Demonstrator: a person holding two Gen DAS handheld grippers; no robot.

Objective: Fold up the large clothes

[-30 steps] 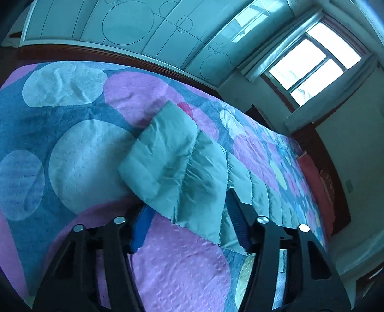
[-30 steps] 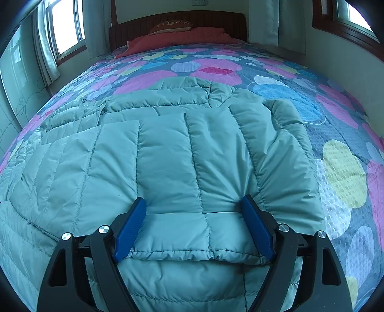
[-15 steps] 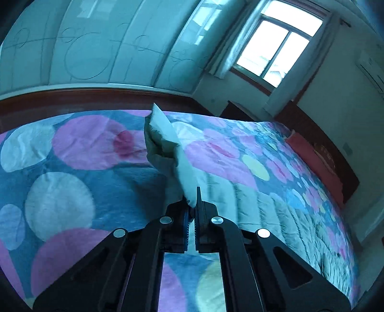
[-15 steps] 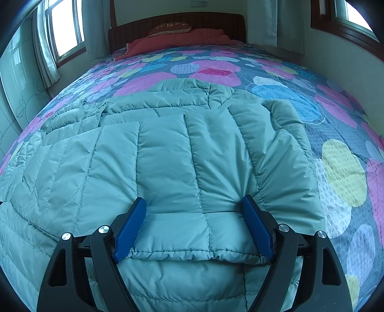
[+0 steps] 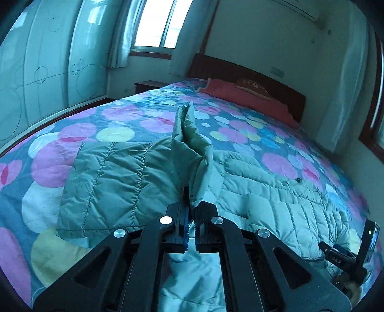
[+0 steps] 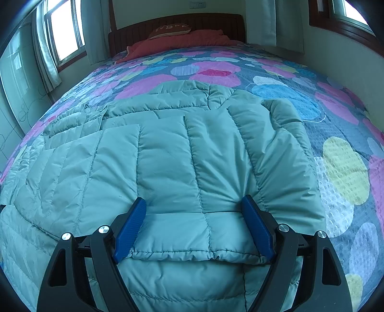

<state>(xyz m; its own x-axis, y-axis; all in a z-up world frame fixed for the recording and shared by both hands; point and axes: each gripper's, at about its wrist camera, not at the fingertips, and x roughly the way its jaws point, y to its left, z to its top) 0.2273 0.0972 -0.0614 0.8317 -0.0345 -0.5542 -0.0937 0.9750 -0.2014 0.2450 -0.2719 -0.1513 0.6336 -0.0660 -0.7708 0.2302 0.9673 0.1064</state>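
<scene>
A large pale green quilted down jacket (image 6: 168,163) lies spread on the bed. In the left wrist view my left gripper (image 5: 190,211) is shut on the jacket's sleeve (image 5: 189,134), which stands up in a pinched fold above the jacket's body (image 5: 276,199). In the right wrist view my right gripper (image 6: 194,218) is open, its blue pads (image 6: 130,225) either side of a folded-over sleeve end resting on the jacket. The right gripper also shows at the lower right of the left wrist view (image 5: 352,259).
The bed has a quilt with pink, blue and yellow circles (image 6: 343,168). Red pillows (image 6: 182,38) and a dark headboard (image 6: 175,21) are at the far end. Pale wardrobe doors (image 5: 48,60) run along the left; windows with curtains (image 6: 64,31) are on the walls.
My left gripper closed on the sleeve, lifted it and swung right toward the jacket's body. The right gripper has stayed still and open.
</scene>
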